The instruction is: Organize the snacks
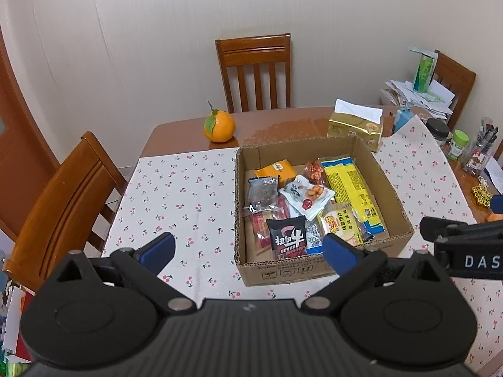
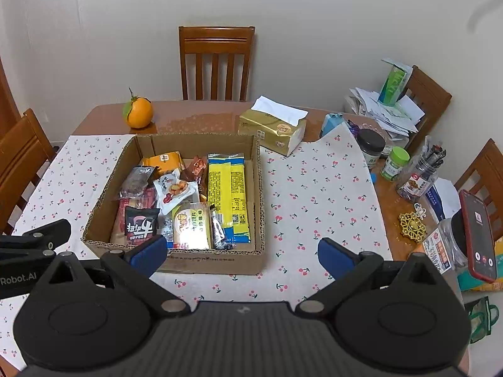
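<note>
Two grippers, both held above the near edge of the desk [image 2: 195, 116], both empty.

Left gripper [image 1: 248, 251]: jaws spread wide, blue pads well apart, nothing between them. Its right pad overlaps the near right corner of the cardboard box [image 1: 386, 172] in its own view; the box lies ahead and slightly to the right of it.

Right gripper [image 2: 242, 256]: jaws spread wide, nothing held. The cardboard box [image 2: 259, 185] lies ahead and to the left of it; its left pad overlaps the near wall of the box in its own view, and bare cloth shows between the pads.

Cardboard box: open-topped, standing on the cherry-print cloth [image 2: 320, 194], holding the snacks.
- Long yellow-and-blue packet [image 2: 228, 194], along the right side of the box.
- Orange packet [image 2: 165, 160], at the far end.
- Black packet with red and white print [image 2: 140, 223], at the near left corner.
- White pouch showing nuts and dates [image 2: 174, 190], in the middle, lying over others.
- Pale yellow packet [image 2: 190, 223], near wall, just beside the long yellow one.
- Dark clear-wrapped packet [image 2: 138, 179], left side.

Outside the box, on the desk:
- Orange with a leaf [image 2: 138, 112], far left, beyond the cloth.
- Gold tissue pack [image 2: 272, 130], just beyond the far right corner of the box.
- Jars, a pen holder and a heap of papers, far right.
- Red-cased phone [image 2: 479, 235], upright at the right edge.

Wooden chair [image 2: 217, 62] behind the desk, against the wall.
</note>
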A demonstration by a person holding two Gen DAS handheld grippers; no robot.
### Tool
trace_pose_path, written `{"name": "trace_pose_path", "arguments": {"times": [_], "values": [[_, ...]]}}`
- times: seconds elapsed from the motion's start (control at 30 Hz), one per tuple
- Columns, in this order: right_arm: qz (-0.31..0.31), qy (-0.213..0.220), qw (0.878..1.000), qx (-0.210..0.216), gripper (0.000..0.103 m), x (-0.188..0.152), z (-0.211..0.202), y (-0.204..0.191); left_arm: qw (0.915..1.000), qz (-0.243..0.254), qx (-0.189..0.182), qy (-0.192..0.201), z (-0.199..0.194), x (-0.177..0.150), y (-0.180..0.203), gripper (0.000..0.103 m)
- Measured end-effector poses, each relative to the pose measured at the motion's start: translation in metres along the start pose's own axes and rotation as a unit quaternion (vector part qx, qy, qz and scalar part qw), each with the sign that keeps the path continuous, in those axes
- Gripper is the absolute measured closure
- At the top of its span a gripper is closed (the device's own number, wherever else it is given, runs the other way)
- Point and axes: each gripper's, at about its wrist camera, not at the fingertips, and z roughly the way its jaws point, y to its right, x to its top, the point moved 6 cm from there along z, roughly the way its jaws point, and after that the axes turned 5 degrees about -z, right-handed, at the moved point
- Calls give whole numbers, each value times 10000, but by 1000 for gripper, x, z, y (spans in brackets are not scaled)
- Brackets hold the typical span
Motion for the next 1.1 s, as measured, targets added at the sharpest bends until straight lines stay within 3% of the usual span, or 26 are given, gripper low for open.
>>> {"name": "trace_pose_path", "arguments": {"times": [1.1], "values": [[-46, -55, 9999, 146, 0, 1, 0, -7, 10000, -37, 30, -72, 4, -1, -1, 3]]}}
